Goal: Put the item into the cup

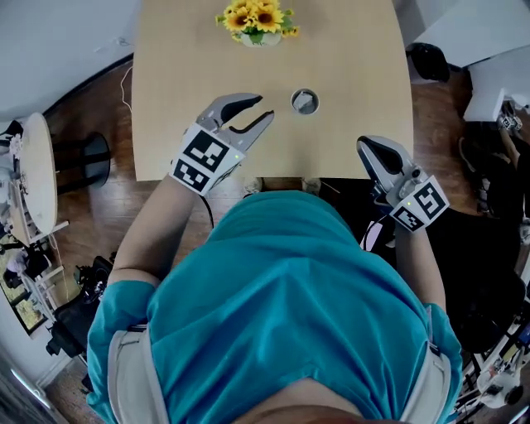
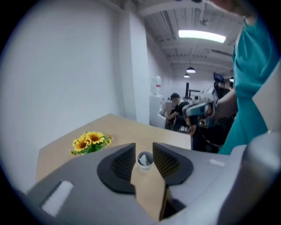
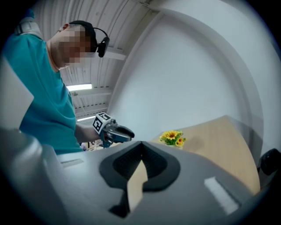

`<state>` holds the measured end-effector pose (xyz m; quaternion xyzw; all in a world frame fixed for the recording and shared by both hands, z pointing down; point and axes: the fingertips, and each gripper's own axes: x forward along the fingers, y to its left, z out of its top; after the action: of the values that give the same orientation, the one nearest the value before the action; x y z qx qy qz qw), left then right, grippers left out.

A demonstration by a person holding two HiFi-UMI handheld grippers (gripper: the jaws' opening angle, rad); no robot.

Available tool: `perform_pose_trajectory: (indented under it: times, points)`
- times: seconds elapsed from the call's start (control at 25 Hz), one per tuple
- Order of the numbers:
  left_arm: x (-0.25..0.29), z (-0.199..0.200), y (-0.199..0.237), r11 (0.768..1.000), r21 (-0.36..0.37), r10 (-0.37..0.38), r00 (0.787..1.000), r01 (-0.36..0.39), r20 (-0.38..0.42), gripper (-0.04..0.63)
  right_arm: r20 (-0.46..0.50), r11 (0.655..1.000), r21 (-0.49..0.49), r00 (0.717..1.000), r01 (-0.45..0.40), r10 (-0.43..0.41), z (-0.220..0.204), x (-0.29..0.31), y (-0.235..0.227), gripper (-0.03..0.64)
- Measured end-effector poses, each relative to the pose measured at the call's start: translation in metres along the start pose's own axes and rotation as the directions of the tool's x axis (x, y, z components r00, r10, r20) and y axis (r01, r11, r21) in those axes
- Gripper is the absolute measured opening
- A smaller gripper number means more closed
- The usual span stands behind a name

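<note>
A small metal cup point(image 1: 305, 101) stands on the light wooden table point(image 1: 356, 58), with a crumpled white item lying inside it. My left gripper point(image 1: 263, 108) hovers just left of the cup, jaws apart and nothing between them. In the left gripper view the cup point(image 2: 145, 159) and its white content show through the gap of the left gripper point(image 2: 144, 147), a little way beyond the tips. My right gripper point(image 1: 365, 146) is held off the table's near right corner, jaws together and empty. In its own view the right gripper point(image 3: 141, 144) points towards the table.
A bunch of yellow sunflowers point(image 1: 258, 21) sits at the table's far edge, behind the cup. A round white side table point(image 1: 37, 178) and a black stool point(image 1: 95, 157) stand on the floor at left. Dark equipment point(image 1: 497, 190) crowds the right side. People point(image 2: 178, 110) stand far behind.
</note>
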<state>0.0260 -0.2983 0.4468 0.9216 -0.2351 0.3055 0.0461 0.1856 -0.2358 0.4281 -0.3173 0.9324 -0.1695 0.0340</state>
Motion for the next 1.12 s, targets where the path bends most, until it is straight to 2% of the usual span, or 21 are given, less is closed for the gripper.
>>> perform_pose_trajectory:
  times: [0.08,0.2,0.28,0.44,0.56,0.64,0.76,0.92,1.12]
  points:
    - [-0.039,0.006,-0.004,0.994,-0.106,0.035,0.989,-0.020,0.142,0.062,0.003,1.000,-0.018,1.000,-0.017,0.017,0.004,0.004,0.010,0.002]
    - [-0.102,0.000,-0.020,0.971,-0.238,0.063,0.948,0.014,0.313,0.005,0.019,0.999,-0.041,0.999,-0.032,0.033,0.007,0.013,0.045,0.002]
    - [-0.144,-0.011,-0.026,0.965,-0.260,0.084,0.919,0.021,0.386,0.005,0.022,0.997,-0.069,0.999,-0.043,0.045,0.009,0.022,0.075,0.002]
    - [-0.222,-0.039,-0.046,0.966,-0.257,0.104,0.869,0.028,0.484,0.005,0.019,0.993,-0.115,0.999,-0.040,0.043,0.014,0.035,0.137,0.002]
    - [-0.290,-0.063,-0.079,0.971,-0.233,0.085,0.846,0.048,0.527,0.005,0.053,0.993,-0.117,0.998,-0.019,0.026,0.020,0.036,0.204,0.002]
    - [-0.332,-0.080,-0.104,0.974,-0.219,0.070,0.842,0.058,0.534,0.005,0.067,0.993,-0.118,0.998,-0.005,0.014,0.021,0.032,0.252,0.002]
    - [-0.367,-0.104,-0.133,0.968,-0.238,0.067,0.835,0.078,0.547,0.005,0.064,0.991,-0.132,0.998,-0.005,0.013,0.016,0.025,0.301,0.002]
    - [-0.375,-0.112,-0.151,0.971,-0.229,0.070,0.825,0.073,0.560,0.005,0.088,0.988,-0.156,0.996,0.000,0.013,0.019,0.009,0.317,0.002]
    - [-0.368,-0.094,-0.204,0.974,-0.226,0.112,0.815,0.024,0.568,0.005,0.095,0.981,-0.193,0.994,-0.025,0.044,0.010,-0.058,0.339,0.002]
